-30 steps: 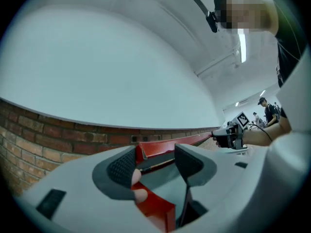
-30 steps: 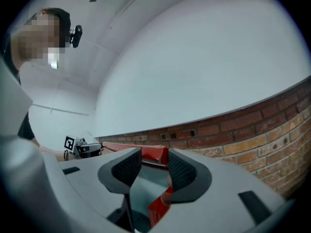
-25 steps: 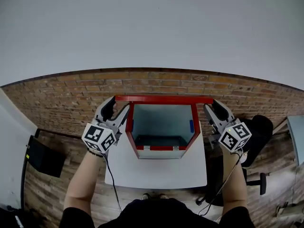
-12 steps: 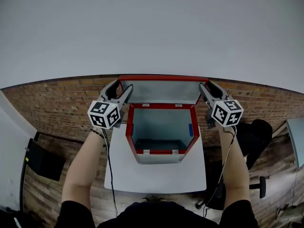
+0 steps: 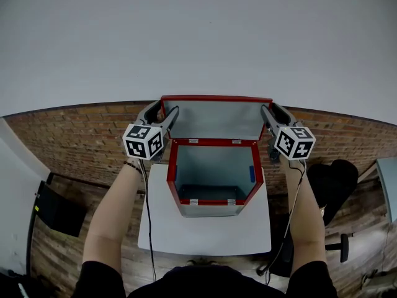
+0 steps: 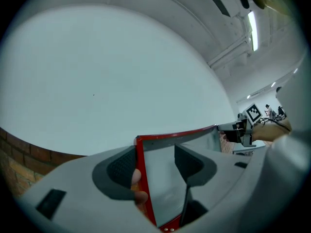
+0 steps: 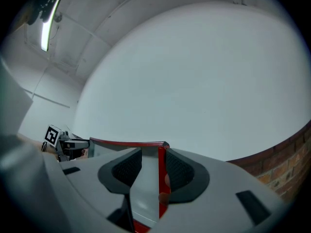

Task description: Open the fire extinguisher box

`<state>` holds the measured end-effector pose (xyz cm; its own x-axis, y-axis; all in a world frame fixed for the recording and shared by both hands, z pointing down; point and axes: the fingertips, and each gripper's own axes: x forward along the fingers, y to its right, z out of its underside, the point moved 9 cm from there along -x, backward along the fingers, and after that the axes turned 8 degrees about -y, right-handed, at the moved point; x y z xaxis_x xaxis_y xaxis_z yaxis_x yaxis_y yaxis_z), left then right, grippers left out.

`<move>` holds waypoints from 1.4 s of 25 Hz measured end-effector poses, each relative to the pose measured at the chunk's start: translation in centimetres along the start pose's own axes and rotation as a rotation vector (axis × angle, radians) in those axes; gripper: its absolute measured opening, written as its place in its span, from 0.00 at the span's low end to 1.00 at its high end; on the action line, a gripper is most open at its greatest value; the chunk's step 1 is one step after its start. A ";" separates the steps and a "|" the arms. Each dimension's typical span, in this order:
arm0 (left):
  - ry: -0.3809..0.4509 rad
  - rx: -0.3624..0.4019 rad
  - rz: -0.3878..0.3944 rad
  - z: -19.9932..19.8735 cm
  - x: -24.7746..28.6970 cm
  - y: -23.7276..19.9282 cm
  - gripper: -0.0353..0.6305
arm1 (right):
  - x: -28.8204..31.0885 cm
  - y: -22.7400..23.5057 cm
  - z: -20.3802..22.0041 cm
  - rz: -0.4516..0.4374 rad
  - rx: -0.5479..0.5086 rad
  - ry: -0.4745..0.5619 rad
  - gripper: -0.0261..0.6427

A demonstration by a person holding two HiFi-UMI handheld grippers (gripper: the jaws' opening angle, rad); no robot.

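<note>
Lid (image 5: 216,120) upright | left hand-held gripper (image 5: 164,110), right hand-held gripper (image 5: 272,108) clamp its side edges

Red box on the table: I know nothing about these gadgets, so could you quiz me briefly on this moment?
1. True or false: the lid of the red box lies shut flat.
2. The box stands on: A) a white table, B) the floor, C) a chair.
3. Fill in: the left gripper and right gripper each clamp a side edge of the ____.
Key: 1 false, it stands raised; 2 A; 3 lid.
</note>
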<state>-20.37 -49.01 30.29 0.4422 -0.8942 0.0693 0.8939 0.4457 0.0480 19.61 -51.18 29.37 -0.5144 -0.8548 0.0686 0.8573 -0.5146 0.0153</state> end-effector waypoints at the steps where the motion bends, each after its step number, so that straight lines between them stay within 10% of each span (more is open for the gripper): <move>1: -0.003 0.002 -0.002 0.0 0.1 -0.1 0.50 | 0.1 0.0 0.0 0.006 -0.002 0.000 0.28; 21: 0.035 -0.023 -0.055 3.1 -6.4 0.8 0.50 | -7.1 -1.8 3.0 0.044 0.032 0.029 0.28; 35: 0.058 -0.139 0.095 9.2 -16.1 11.3 0.18 | -15.0 -11.7 8.7 -0.126 0.059 -0.014 0.08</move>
<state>-18.08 -29.15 38.87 0.5249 -0.8511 0.0091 0.8478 0.5219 -0.0946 17.47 -31.69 36.87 -0.6183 -0.7823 0.0759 0.7857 -0.6130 0.0829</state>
